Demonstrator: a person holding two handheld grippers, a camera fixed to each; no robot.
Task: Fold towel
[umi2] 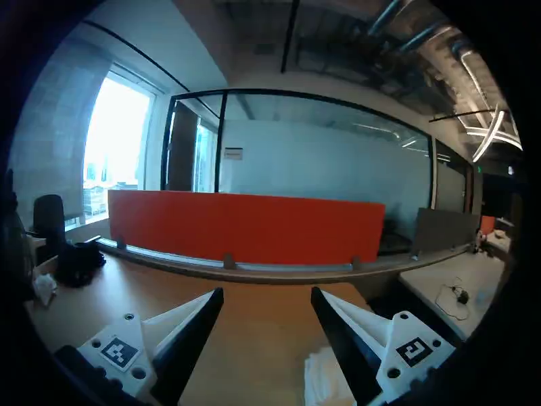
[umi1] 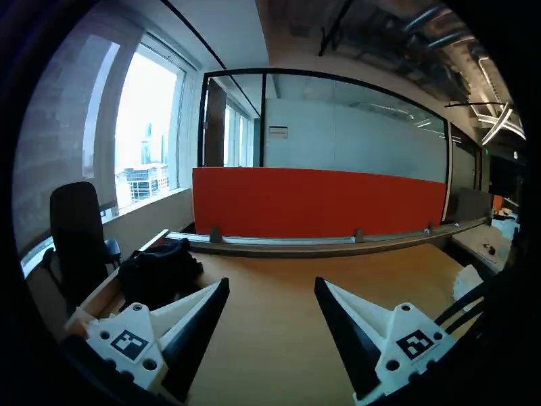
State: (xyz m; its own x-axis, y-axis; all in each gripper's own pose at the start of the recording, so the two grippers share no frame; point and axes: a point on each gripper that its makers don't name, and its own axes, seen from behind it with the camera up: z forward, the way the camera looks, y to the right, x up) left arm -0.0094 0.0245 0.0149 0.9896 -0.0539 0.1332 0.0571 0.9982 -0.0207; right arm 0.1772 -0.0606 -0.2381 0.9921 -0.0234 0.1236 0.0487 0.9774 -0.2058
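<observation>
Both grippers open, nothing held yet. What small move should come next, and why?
Probably lower the right gripper toward the white towel lying just below, beside one finger, to take an edge. Both grippers are open and empty over the wooden desk; the left gripper faces bare desk.

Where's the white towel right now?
In the right gripper view the white towel lies on the wooden desk, low in the picture, beside the right gripper's finger on the picture's right.
</observation>
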